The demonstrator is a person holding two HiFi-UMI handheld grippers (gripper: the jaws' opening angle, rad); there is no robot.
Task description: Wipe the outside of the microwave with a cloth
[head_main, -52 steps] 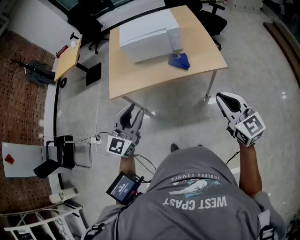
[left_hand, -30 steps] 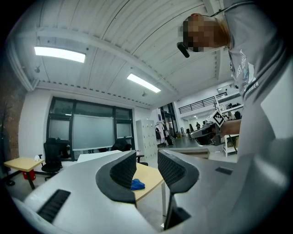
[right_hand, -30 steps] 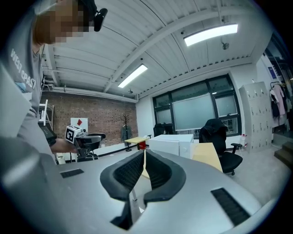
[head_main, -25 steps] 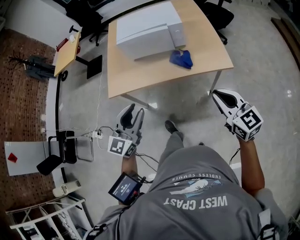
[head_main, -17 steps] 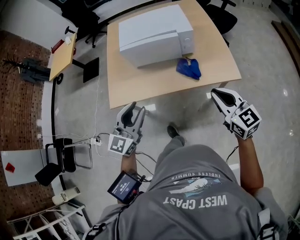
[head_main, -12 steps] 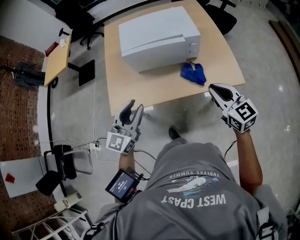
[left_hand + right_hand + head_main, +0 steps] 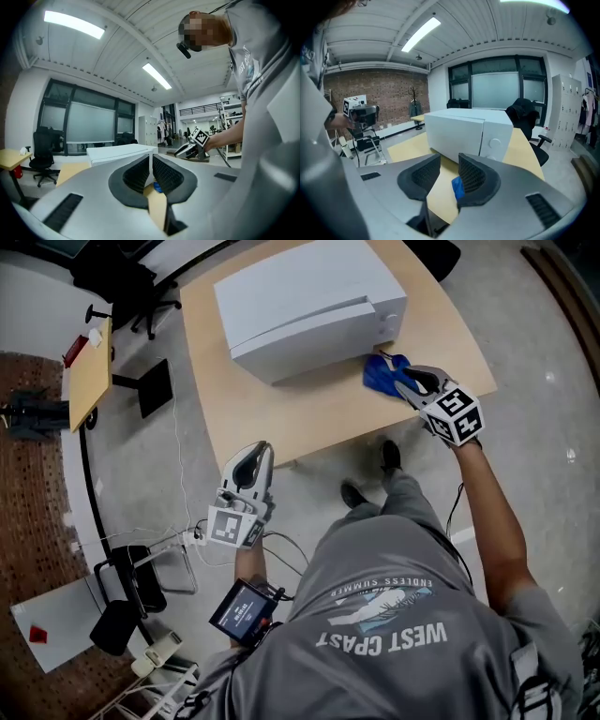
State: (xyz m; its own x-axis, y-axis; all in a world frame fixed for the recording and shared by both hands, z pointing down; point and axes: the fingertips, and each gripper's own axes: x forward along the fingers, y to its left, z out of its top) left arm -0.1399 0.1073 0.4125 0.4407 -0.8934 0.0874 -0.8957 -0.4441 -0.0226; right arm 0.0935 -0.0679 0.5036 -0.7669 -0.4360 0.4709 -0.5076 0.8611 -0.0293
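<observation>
Your left gripper (image 7: 253, 451) still hangs over the floor, off the near edge of the light wooden bench (image 7: 234, 399). Its fingers are closing and stand almost together, with nothing between them. It has drawn nearer to the bench than a second ago, but it plays no part yet.

The boxy white microwave (image 7: 300, 301) sits on the far half of the bench, untouched, so no wiping has begun.

The crumpled blue cloth (image 7: 378, 373) lies where it lay before, on the bench towards its right edge, just beside the microwave's front right corner, below the dial panel.

The real change is on the right. Your right gripper (image 7: 403, 382), which a second ago hovered over the floor well short of the bench with its fingers together, now reaches in over the bench's near right part and tilts down at the cloth. Its fingers are opening, and the cloth shows just ahead, by the right-hand finger, not yet pinched.

By the look of it, you are about to pick up the cloth, and the wiping waits on that grasp.
</observation>
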